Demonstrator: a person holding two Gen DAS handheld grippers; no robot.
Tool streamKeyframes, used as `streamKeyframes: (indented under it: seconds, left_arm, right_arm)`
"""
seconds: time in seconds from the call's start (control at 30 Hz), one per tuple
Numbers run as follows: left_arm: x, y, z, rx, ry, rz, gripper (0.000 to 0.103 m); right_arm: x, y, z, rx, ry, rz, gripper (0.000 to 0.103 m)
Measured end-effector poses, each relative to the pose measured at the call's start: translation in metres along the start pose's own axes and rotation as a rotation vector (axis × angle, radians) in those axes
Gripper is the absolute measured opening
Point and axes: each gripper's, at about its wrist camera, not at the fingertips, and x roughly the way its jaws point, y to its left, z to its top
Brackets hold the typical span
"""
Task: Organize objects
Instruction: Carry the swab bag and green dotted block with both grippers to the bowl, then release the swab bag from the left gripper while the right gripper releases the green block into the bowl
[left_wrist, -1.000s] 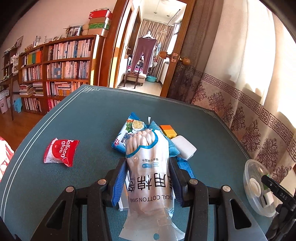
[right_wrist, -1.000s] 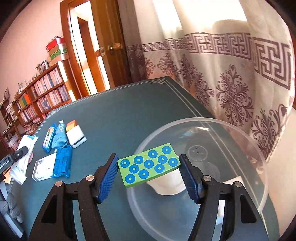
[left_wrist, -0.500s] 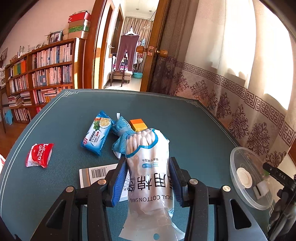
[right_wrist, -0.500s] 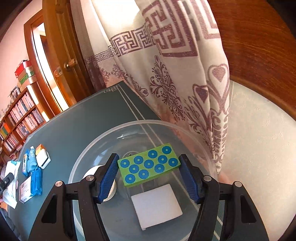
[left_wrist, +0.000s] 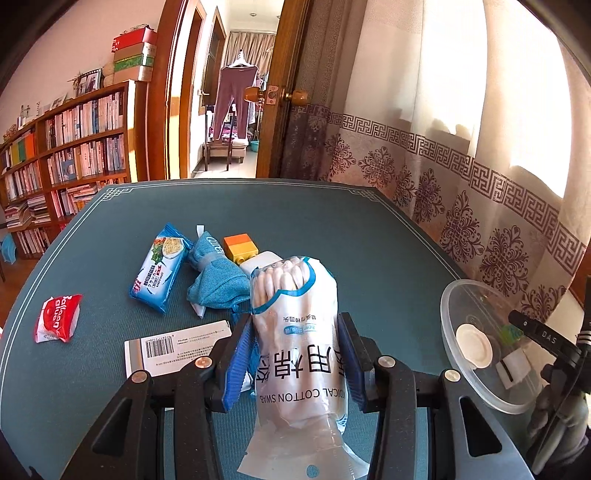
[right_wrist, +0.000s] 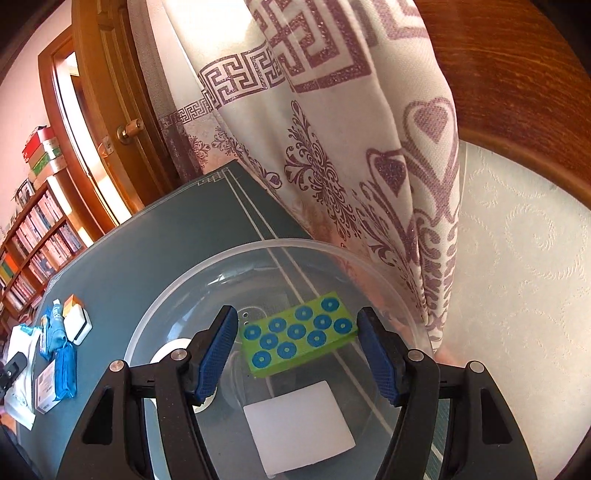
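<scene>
Left gripper (left_wrist: 295, 354) clamped on a glossy, crinkled swab bag (left_wrist: 297, 332), held over the teal table (left_wrist: 332, 221), left of the clear round bowl (left_wrist: 452, 295). Right gripper (right_wrist: 297, 349) over that bowl (right_wrist: 184, 291), jaws parted, not quite touching the green block (right_wrist: 299, 341) dotted with blue rings. Flat white square (right_wrist: 299, 424) and round white disc (right_wrist: 173, 347) inside.
</scene>
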Motion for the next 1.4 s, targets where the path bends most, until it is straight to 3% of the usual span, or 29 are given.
streamKeyframes:
  seconds: [0.37,0.97,1.4]
  left_arm:
    - [0.006,-0.042,0.009,0.077,0.006,-0.069,0.047]
    - [0.043,-0.144,0.020,0.286,0.084,-0.304,0.048]
    - [0.050,-0.196,0.030,0.398,0.041,-0.373,0.048]
  right_arm:
    - [-0.005,-0.002,-0.005,-0.011,-0.033,0.002,0.073]
    - [-0.009,-0.005,-0.010,0.011,-0.051,0.016,0.073]
    - [-0.010,-0.006,-0.010,0.024,-0.059,0.013,0.073]
